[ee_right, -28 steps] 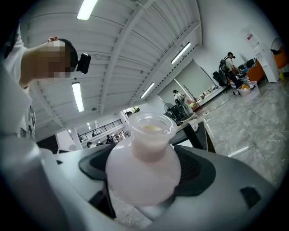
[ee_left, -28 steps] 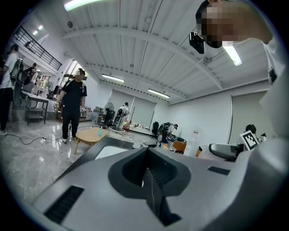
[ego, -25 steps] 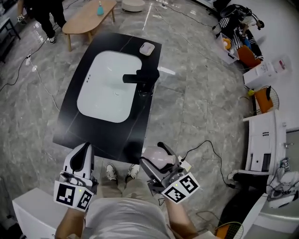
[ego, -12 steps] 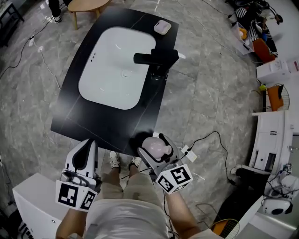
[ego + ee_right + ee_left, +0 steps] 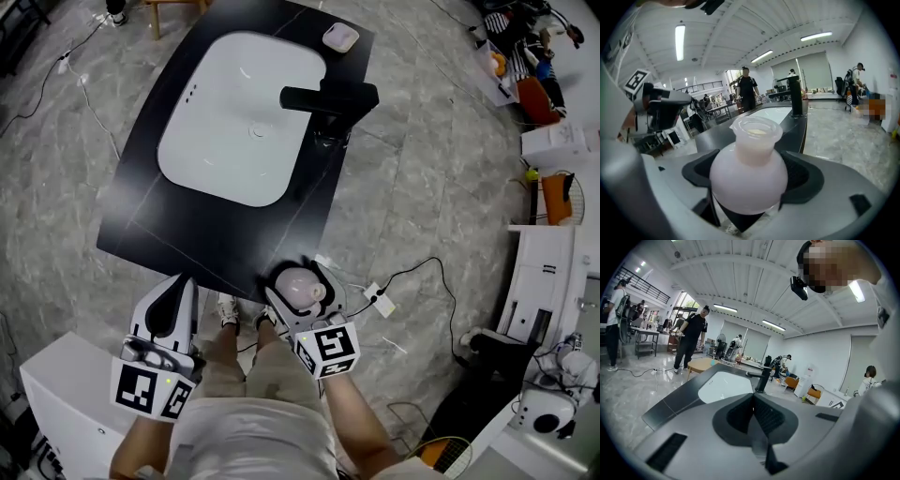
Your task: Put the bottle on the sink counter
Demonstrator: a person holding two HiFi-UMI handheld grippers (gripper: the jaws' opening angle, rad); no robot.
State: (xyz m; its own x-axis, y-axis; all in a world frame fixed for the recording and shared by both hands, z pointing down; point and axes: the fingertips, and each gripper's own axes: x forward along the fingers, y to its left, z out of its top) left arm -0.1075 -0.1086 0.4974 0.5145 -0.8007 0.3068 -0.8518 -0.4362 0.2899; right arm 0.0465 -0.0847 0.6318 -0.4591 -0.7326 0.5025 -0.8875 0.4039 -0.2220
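Note:
A round pale pink bottle [image 5: 749,168] with a short wide neck sits between the jaws of my right gripper [image 5: 750,187], which is shut on it. In the head view the bottle [image 5: 297,286] hangs at the near edge of the black sink counter [image 5: 206,234], with the right gripper [image 5: 302,298] just below that edge. My left gripper [image 5: 174,302] is held near the counter's near left corner, its jaws pressed together with nothing in them. From the left gripper view its fingers [image 5: 761,420] meet in front of the counter [image 5: 682,399].
A white basin [image 5: 234,117] fills most of the counter, with a black faucet [image 5: 330,98] on its right side and a small soap dish [image 5: 340,37] at the far corner. A white cable and plug [image 5: 380,298] lie on the floor to the right. White furniture [image 5: 56,394] stands at lower left.
Both grippers and the view have come closer to the counter. The right gripper with the bottle has moved left and forward to the counter's near edge.

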